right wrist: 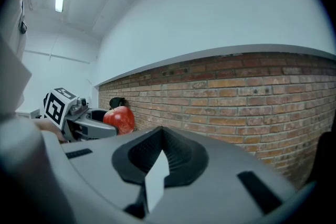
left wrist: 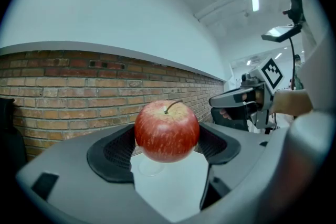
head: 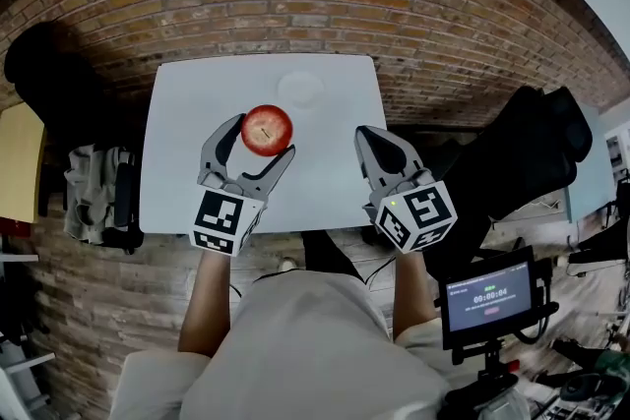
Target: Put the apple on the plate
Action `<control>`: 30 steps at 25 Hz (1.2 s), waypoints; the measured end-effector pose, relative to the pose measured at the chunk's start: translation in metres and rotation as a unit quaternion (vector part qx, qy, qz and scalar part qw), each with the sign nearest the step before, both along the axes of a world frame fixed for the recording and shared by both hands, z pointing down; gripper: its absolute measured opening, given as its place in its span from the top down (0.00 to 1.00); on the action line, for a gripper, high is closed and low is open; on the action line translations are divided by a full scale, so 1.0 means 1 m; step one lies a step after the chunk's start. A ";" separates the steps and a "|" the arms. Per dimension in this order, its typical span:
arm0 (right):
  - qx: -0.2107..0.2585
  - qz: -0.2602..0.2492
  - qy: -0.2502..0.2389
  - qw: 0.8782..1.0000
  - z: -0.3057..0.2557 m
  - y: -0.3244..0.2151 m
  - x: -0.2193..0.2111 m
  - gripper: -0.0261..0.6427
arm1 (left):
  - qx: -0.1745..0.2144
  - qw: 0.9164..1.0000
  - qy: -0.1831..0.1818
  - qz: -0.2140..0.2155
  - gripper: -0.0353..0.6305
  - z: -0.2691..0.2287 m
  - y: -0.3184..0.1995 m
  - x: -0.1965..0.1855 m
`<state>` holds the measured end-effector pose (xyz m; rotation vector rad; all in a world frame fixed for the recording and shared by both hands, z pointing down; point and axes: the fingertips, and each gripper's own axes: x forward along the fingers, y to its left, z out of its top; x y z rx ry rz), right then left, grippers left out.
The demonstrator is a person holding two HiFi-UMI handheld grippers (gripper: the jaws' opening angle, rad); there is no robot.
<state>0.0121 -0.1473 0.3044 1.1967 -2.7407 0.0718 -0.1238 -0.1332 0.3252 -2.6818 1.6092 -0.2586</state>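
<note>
Red apple (head: 267, 130): clamped between jaws of left gripper (head: 264, 141), over white table (head: 325, 182), on near side of plate (head: 300, 90). Jaws of right gripper (head: 365, 135) together, nothing between.

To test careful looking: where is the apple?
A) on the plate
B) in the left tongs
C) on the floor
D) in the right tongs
B: the apple sits clamped between the left tongs; the plate lies bare, and the right tongs are shut on nothing.

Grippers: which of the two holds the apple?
The left gripper: its jaws clamp the red apple, while the right gripper is shut on nothing.
</note>
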 end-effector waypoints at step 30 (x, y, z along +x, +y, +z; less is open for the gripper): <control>-0.053 -0.005 0.007 0.999 0.061 -0.118 -0.003 0.96 | -0.059 0.998 -0.025 0.011 0.37 0.061 -0.137 0.015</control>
